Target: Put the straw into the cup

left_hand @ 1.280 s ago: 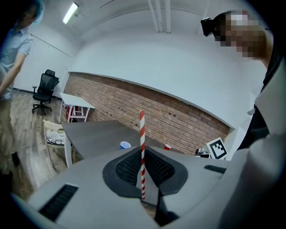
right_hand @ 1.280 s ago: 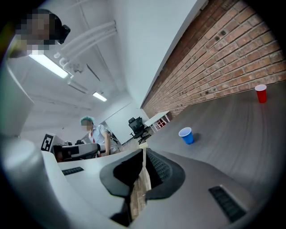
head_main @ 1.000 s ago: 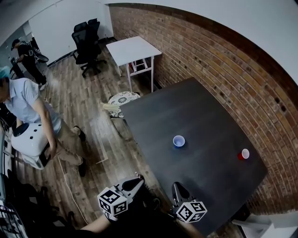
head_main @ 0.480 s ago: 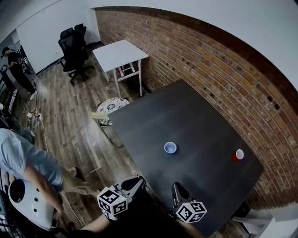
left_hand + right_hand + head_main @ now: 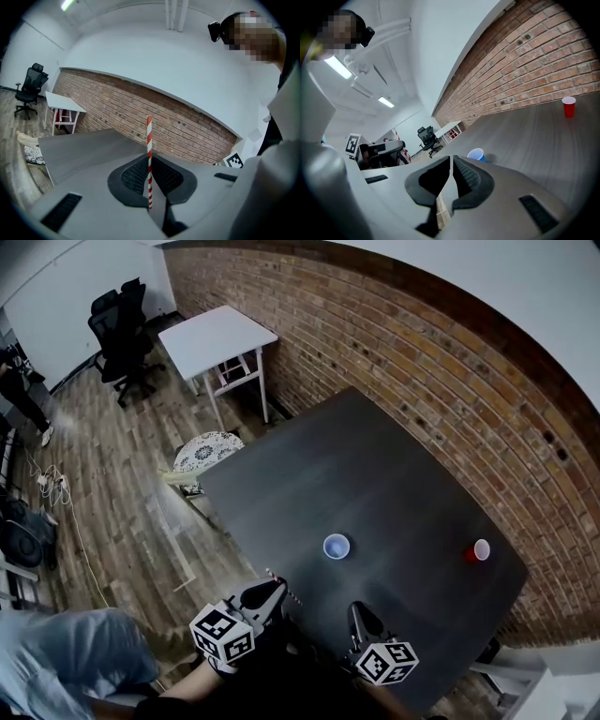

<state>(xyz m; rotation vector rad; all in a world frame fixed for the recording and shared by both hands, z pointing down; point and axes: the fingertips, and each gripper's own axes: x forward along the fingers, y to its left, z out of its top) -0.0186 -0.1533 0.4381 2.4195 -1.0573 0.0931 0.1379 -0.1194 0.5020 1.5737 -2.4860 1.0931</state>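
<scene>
dark table (image 5: 394, 474) holds the blue cup (image 5: 336, 547), well apart from the left gripper (image 5: 273, 591) clenched on the straw (image 5: 149, 140) and the right gripper (image 5: 357, 613) clenched empty; a slanted straw could topple it.

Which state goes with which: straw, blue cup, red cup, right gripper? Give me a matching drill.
Things:
1 straw
2 blue cup
3 red cup
4 right gripper

States:
a near the edge of the table, by the brick wall
b jaws shut, nothing between them
c clamped in the left gripper
d mid-table, in front of both grippers

Pairs: 1-c, 2-d, 3-a, 4-b
</scene>
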